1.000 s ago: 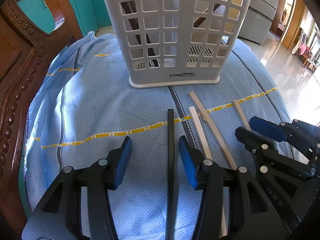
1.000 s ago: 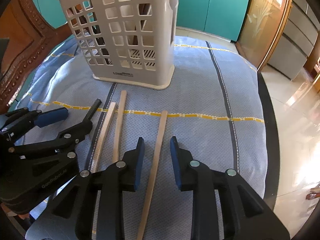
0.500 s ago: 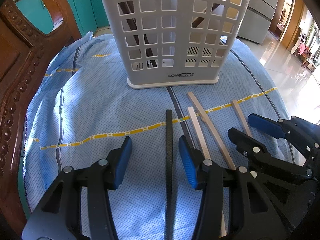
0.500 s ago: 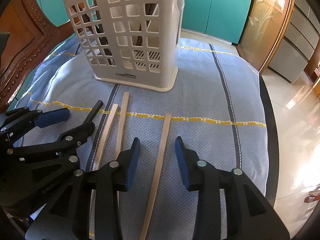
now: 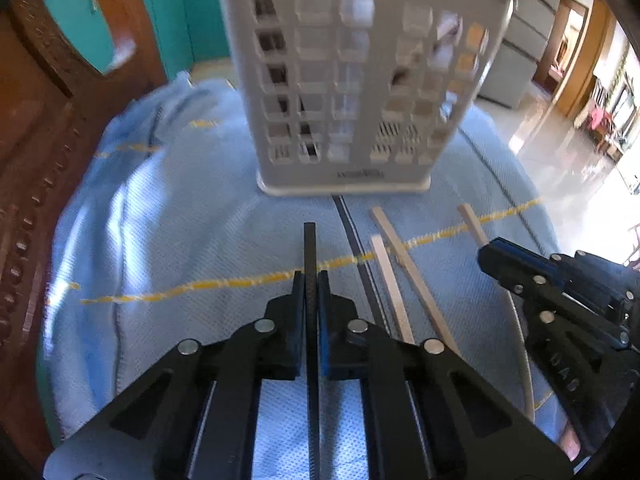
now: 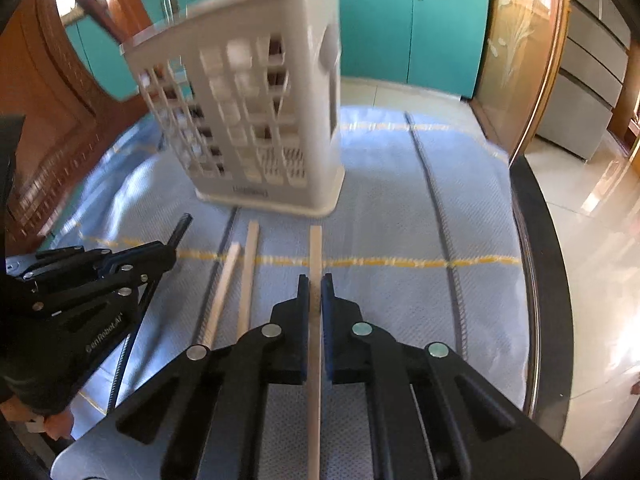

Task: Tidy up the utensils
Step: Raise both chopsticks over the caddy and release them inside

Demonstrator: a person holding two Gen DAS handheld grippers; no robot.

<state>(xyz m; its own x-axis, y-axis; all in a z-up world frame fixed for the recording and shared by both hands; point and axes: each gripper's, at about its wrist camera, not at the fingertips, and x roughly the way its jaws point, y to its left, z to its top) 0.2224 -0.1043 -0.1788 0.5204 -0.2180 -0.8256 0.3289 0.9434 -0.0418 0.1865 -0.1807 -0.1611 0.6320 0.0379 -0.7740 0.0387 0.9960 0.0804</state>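
- Blue cloth [image 5: 168, 240] with yellow and dark stripes covers the round tabletop; a white slotted utensil holder [image 5: 352, 92] stands upright at its far middle.
- Four chopsticks lie just in front of the holder: one black chopstick [image 5: 310, 248] and three pale wooden ones.
- Left gripper [image 5: 311, 292] is clamped on the black chopstick, whose tip points toward the holder.
- Right gripper [image 6: 315, 296] is clamped on the rightmost wooden chopstick [image 6: 315, 248].
- Two more wooden chopsticks [image 6: 236, 280] lie loose between the grippers, side by side on the cloth.
- Progress, as a judgement: early. Both held sticks are low, not yet at the holder; dark shapes show inside it, too blurred to name.
- Around: a carved wooden chair [image 5: 36, 128] at left, teal cabinets [image 6: 412, 28] behind, glossy tiled floor at right.
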